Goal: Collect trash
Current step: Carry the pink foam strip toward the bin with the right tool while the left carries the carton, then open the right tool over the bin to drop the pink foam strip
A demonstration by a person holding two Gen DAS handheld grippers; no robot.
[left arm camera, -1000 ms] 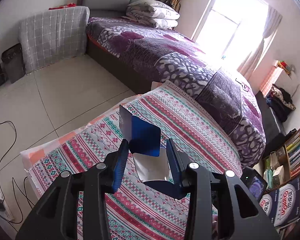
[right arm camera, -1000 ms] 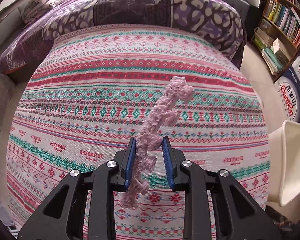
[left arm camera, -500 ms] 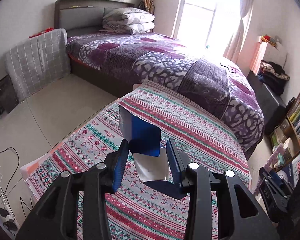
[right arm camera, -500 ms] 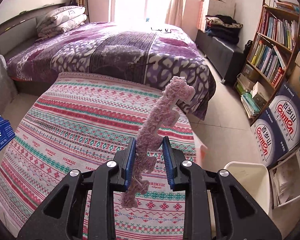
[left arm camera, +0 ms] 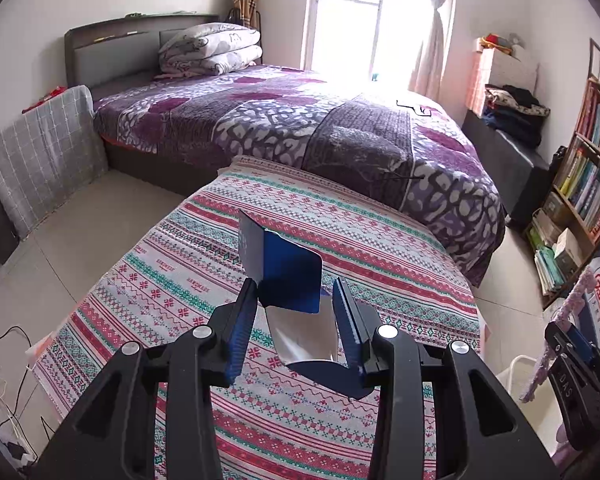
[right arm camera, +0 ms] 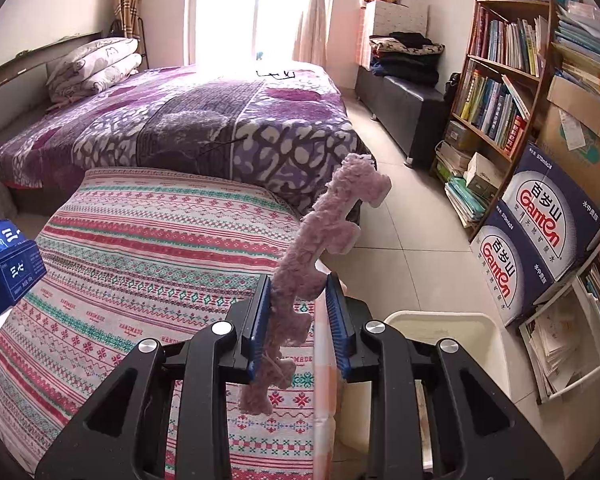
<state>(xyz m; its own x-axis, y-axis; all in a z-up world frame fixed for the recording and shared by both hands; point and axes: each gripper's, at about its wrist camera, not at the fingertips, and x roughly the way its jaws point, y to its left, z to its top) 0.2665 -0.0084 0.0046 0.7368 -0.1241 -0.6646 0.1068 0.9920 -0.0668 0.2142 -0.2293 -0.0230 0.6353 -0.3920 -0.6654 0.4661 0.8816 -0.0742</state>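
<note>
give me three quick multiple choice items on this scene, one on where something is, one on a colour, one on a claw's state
1. Where is the white bin?
A. on the purple bed
B. on the floor beside the patterned table cloth, right of the right claw
C. on the bookshelf

2. What colour is the carton in the left claw?
A. blue
B. green
C. yellow

3. What is the right claw doing?
A. open and empty
B. shut on a book
C. shut on a fuzzy pink strip

Answers:
1 B: its rim shows low on the tiles by the cloth's edge.
2 A: the opened flaps are dark blue, silver inside.
3 C: the strip stands up between both pads.
</note>
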